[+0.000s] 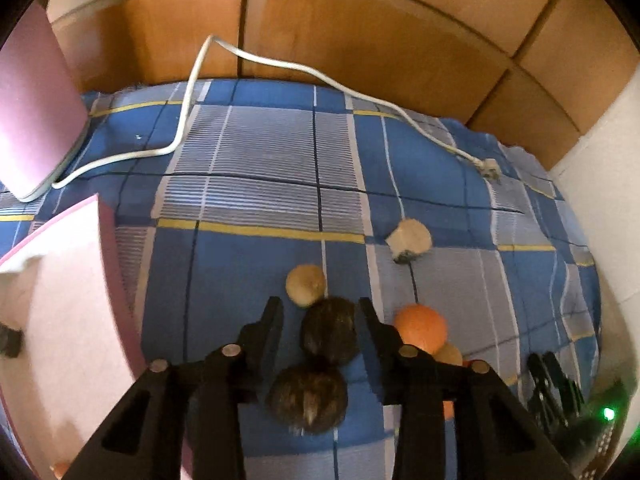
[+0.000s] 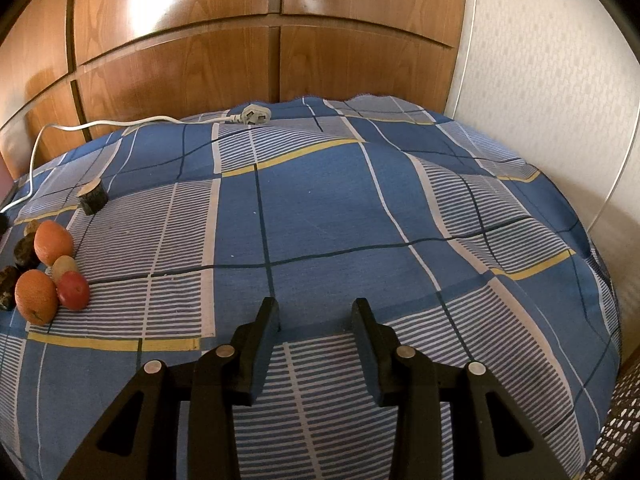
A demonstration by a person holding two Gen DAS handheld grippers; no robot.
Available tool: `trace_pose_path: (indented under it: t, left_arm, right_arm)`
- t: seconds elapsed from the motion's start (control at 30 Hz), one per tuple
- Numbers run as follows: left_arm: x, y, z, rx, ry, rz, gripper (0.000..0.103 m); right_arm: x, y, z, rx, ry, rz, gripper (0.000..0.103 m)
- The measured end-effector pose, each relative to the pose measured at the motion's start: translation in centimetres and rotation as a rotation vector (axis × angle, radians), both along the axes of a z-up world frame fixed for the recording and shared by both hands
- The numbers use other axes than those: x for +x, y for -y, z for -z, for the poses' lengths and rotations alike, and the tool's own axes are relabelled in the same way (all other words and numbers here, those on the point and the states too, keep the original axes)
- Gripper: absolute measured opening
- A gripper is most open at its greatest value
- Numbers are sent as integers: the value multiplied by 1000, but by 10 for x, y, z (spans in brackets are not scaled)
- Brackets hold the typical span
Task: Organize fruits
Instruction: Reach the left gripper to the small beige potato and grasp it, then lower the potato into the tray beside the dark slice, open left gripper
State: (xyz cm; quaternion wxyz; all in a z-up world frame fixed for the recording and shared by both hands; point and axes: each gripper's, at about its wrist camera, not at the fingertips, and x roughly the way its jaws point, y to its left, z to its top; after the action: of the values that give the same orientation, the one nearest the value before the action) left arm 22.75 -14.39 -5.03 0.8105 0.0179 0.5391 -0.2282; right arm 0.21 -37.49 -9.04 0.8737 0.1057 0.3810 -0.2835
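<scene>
Left claw [image 1: 320, 312] spread wide, holding nothing, poised over a dark fuzzy fruit [image 1: 330, 330] that sits between the two fingers without visibly touching either. Just nearer the camera, a second dark fuzzy fruit [image 1: 307, 398], pressed against the first. Judged light, firm under a rough skin, so unlikely to slip; best taken across the widest part, with modest squeeze to avoid bruising. Beyond the fingertips, a pale round fruit [image 1: 306, 284] touching the dark one; to the right, an orange [image 1: 420, 328], smooth and rounder, likelier to roll on the soft blue checked bedsheet [image 1: 260, 152]. Farther out, a cut pale piece with a dark rind [image 1: 409, 240], apart from the cluster. Pink container [image 1: 60, 300] at the left edge, probably the destination. Right claw [image 2: 316, 314] likewise wide open and empty, low over bare sheet, well apart from the fruit cluster at far left, where a red fruit [image 2: 74, 290] lies against another orange [image 2: 36, 296].
</scene>
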Motion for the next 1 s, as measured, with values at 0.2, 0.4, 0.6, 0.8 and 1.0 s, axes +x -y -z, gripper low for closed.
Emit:
trace_pose_path:
  t: [0.2,0.4,0.6,0.8,1.0]
  left_arm:
    - [26,12,25,62,-56,-23,43]
    - [22,16,28,39,-17,15,26]
    - [14,-9,4,-30,40,-34,26]
    - [-7,-63,-30,-90,129,-122,26]
    - [-18,-151,-30,-69,138,-289,26]
  right_arm:
    - [0,-1,0,-7,-3,0,39]
    - [0,-1,0,-10,-4,0,39]
    - [1,-1,0,-16,-6,-1,39]
    - [1,-1,0,-17,-6,-1,39]
    - [1,-1,1,-16,-6,-1,39]
